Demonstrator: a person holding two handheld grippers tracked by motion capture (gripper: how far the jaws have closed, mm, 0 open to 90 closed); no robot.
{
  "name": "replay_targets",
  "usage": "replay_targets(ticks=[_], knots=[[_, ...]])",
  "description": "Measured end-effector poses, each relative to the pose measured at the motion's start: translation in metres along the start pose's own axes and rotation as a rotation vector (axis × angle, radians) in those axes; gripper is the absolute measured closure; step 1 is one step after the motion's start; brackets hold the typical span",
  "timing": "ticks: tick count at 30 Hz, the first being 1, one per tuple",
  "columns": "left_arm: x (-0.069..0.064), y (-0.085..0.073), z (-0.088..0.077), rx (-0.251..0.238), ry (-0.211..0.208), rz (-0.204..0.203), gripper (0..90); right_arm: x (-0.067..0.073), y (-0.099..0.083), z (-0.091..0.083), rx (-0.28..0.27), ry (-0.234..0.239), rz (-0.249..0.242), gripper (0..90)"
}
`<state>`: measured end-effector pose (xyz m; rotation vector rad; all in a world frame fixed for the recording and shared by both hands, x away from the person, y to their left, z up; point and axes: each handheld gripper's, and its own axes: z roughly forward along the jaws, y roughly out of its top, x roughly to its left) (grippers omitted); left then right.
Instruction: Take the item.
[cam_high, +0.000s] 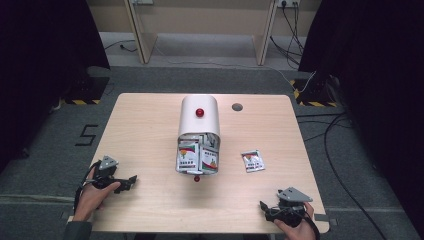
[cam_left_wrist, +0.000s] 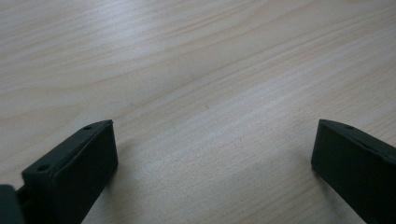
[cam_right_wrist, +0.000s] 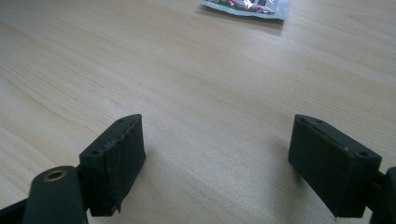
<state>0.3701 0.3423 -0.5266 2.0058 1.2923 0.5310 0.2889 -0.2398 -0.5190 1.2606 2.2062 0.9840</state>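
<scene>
right gripper (cam_high: 266, 209): jaws wide, holds nothing | loose packet (cam_high: 252, 161) lies just ahead of it, nearer than left gripper (cam_high: 131, 179) | left jaws wide too

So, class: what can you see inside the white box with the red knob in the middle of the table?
Inside the white box, through its open front, small printed sachets stand packed together. How many sit farther back cannot be seen; the curved lid covers them.
</scene>
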Motion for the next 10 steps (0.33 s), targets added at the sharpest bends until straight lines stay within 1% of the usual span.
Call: replay_targets(ticks=[10], knots=[[0.0000,-0.0001,0.0000,-0.001,0.000,-0.001,0.0,-0.0007,-0.0039,-0.0014,-0.019,0.012,-0.010,18.7]])
